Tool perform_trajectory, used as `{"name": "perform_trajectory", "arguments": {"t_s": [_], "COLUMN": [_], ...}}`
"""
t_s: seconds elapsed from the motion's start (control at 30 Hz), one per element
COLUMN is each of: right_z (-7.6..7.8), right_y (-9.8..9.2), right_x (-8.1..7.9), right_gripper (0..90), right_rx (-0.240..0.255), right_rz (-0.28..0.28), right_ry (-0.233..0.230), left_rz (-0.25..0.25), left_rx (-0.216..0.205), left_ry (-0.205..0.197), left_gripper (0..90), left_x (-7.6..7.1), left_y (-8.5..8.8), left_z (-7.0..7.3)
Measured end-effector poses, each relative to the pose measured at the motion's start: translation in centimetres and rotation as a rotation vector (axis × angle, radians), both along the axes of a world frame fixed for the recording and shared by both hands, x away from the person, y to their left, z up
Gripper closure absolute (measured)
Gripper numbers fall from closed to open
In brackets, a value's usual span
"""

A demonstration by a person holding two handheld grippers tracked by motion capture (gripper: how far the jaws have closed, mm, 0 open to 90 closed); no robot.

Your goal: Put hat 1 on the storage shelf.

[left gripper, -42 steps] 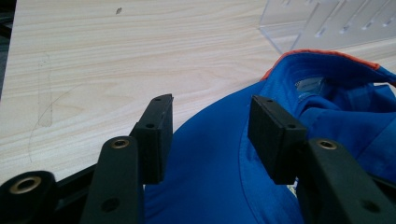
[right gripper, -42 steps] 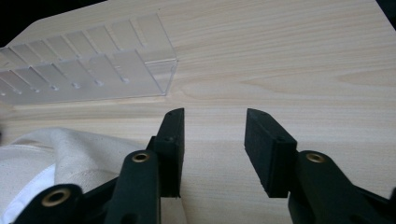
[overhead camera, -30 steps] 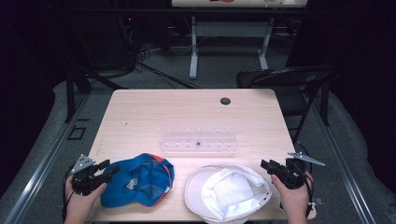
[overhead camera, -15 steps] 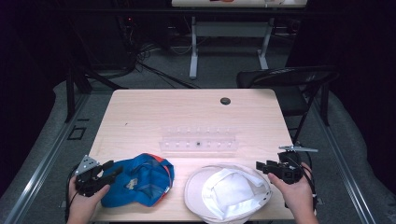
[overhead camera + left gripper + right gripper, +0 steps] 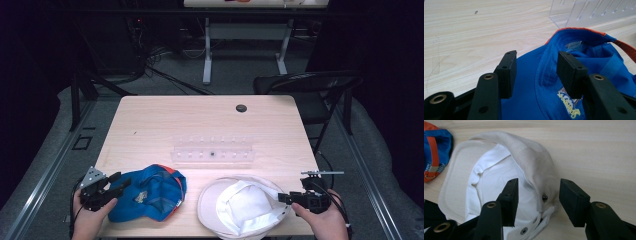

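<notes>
**At the bench's near edge: two hats, both hand-held grippers spread and ready**

At the near edge of the bench [image 5: 150, 125] lie two hats side by side, close but apart. Blue cap [image 5: 150, 192] sits left, upside down, orange trim and strap showing. White hat [image 5: 245, 207] sits right, also inverted, cream brim flat, white lining bunched up.

Left hand-held gripper [image 5: 120, 181]: jaws spread, straddling the blue cap's rim in the left gripper view, not pinching. Right hand-held gripper [image 5: 283, 197]: jaws spread, either side of the white hat's folded crown wall, nothing clamped.

Handling, my read:
- Both light, soft fabric. They'll collapse and drape, not hold shape.
- Blue cap: grab the stitched rim band or the bill, the stiffest parts. A pinch on the crown panel would just bunch cloth.
- White hat: take the brim edge or the doubled crown fold near the small metal eyelet [image 5: 544, 197]. Lining is loose, could pull out.
- Little slip risk; the cloth looks grippy enough.

Surface: pale wood-grain laminate, smooth, so a nudged hat will likely slide. A clear slotted rack [image 5: 212, 150] sits mid-bench, a small dark round thing [image 5: 241, 108] at the far side.

Room: dark, grey floor, cables, a black folding chair [image 5: 310, 90] at far right, another table's legs behind.
</notes>
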State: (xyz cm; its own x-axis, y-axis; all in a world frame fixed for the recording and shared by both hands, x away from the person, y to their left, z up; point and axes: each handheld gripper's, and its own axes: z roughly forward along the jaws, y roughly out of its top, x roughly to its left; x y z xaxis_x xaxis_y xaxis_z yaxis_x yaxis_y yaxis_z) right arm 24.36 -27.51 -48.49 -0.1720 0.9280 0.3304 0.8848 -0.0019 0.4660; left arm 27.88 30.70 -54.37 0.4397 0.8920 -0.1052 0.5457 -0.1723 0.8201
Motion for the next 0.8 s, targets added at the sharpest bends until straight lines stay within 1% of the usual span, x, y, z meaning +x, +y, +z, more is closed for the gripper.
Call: {"name": "perform_trajectory", "arguments": {"t_s": [0.03,0.07,0.17,0.2,0.23,0.3,0.33,0.37,0.43,0.47,0.5,0.53,0.63,0.67,0.7,0.73,0.77,0.8], "right_z": [0.0,-0.5,-1.2,-1.2,-1.5,-1.6,-1.7,-1.8,-2.0,-2.0,-2.0,-2.0,-2.0,-1.9,-1.8,-1.8,-1.6,-1.6], "right_y": [0.0,-0.1,-0.1,-0.1,-0.1,-0.1,-0.1,-0.1,-0.1,0.0,0.0,0.0,0.3,0.5,0.6,0.6,0.8,0.8], "right_x": [0.0,-0.2,-0.5,-0.5,-0.8,-0.8,-0.9,-1.0,-0.9,-0.8,-0.8,-0.7,0.0,0.7,1.0,1.0,1.8,1.8], "right_gripper": [50.8,52.1,53.5,53.5,54.0,54.8,56.7,59.6,68.8,73.7,73.7,76.0,78.0,79.1,79.4,79.4,79.9,79.9], "right_rx": [0.000,-0.005,-0.006,-0.006,0.011,0.021,0.029,0.023,0.032,0.042,0.042,0.046,0.035,0.035,0.032,0.032,0.026,0.026], "right_rz": [0.000,-0.017,-0.039,-0.039,-0.055,-0.058,-0.058,-0.065,-0.074,-0.073,-0.073,-0.068,-0.058,-0.063,-0.056,-0.056,-0.055,-0.055], "right_ry": [0.000,0.020,0.054,0.054,0.070,0.079,0.082,0.080,0.090,0.103,0.103,0.113,0.111,0.111,0.111,0.111,0.107,0.107], "left_rz": [0.000,0.002,0.003,0.003,0.003,0.002,0.001,0.000,-0.003,-0.003,-0.002,-0.003,0.000,-0.001,-0.001,-0.001,-0.001,-0.002], "left_rx": [0.000,-0.001,-0.004,-0.004,-0.005,-0.005,-0.005,-0.005,-0.001,-0.001,0.000,-0.001,0.002,0.003,0.005,0.005,0.005,0.005], "left_ry": [0.000,0.000,0.002,0.002,0.003,0.003,0.003,0.003,0.002,0.002,0.003,0.001,0.002,0.003,0.002,0.002,0.001,0.000], "left_gripper": [50.9,50.9,50.9,50.9,50.9,50.9,50.9,50.9,50.9,50.9,50.9,50.9,50.9,50.9,51.0,51.0,51.0,51.0], "left_x": [0.0,0.0,0.0,0.0,0.0,0.0,0.0,0.0,0.0,0.0,0.0,0.0,0.0,0.0,0.0,0.0,0.0,0.0], "left_y": [0.0,0.0,0.0,0.0,0.0,0.0,0.0,0.0,0.0,0.0,0.0,0.0,-0.1,-0.1,-0.1,-0.1,-0.1,-0.1], "left_z": [0.0,0.0,0.0,0.0,0.0,-0.1,-0.1,-0.1,0.0,0.0,0.0,0.0,-0.1,-0.1,-0.1,-0.1,-0.1,-0.1]}}
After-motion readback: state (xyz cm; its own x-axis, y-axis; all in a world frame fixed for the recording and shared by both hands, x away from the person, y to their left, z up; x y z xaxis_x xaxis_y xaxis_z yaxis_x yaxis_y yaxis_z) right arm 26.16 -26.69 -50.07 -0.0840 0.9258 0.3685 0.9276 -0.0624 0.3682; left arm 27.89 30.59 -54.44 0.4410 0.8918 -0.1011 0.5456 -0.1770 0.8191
